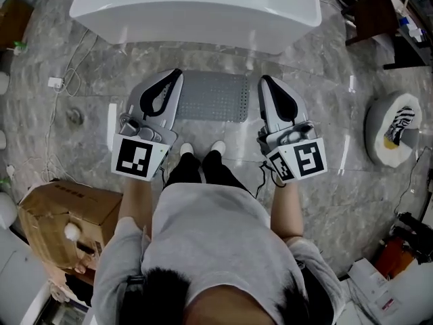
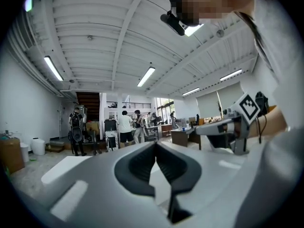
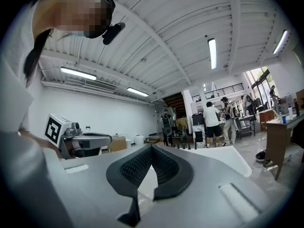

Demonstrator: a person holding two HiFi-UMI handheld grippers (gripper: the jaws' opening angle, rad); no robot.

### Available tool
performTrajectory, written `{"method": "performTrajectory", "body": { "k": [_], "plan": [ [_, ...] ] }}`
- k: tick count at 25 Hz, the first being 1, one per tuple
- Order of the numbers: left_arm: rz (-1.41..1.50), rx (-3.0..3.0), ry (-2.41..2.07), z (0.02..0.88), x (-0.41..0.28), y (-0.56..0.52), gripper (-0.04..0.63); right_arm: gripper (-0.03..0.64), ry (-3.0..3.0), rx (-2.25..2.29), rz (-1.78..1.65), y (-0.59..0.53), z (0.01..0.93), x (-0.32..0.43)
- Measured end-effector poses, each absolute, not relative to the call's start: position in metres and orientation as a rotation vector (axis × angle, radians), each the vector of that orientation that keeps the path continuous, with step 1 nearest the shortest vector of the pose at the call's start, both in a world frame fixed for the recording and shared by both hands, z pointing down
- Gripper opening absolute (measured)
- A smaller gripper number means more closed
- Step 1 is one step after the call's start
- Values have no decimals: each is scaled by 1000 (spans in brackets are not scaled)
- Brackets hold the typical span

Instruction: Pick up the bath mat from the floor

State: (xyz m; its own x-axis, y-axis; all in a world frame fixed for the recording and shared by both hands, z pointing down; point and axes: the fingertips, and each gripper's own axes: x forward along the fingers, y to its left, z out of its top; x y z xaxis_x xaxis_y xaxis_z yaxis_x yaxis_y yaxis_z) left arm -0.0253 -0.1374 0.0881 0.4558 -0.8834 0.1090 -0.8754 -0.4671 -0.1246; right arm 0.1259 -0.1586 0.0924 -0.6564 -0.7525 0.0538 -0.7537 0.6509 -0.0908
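A grey studded bath mat [image 1: 213, 95] lies flat on the marble floor, just in front of the white bathtub [image 1: 196, 9] and beyond the person's white shoes. My left gripper [image 1: 177, 74] is held high over the mat's left end, jaws shut with nothing in them. My right gripper [image 1: 265, 80] hovers over the mat's right end, also shut and empty. In the left gripper view the closed jaws [image 2: 156, 144] point level across the room, as do the closed jaws [image 3: 151, 147] in the right gripper view. Neither gripper view shows the mat.
A cardboard box [image 1: 67, 215] stands at the lower left. A power strip [image 1: 55, 82] with a cable lies left of the mat. A round white stand [image 1: 389, 131] sits at the right and a dark table [image 1: 375, 12] at the upper right. People stand far off in the room [image 2: 125, 127].
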Motion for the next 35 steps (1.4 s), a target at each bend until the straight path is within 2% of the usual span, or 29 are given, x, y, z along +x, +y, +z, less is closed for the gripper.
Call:
{"method": "performTrajectory", "body": {
  "k": [19,35],
  "plan": [
    [-409,-2717,1601,186,-73,-184,2,2,-2712,1396,294,-209,183,104],
    [-550,-2794,1668,330,-104,-197,2,2,-2591,1413,421,-225,320,102]
  ]
}}
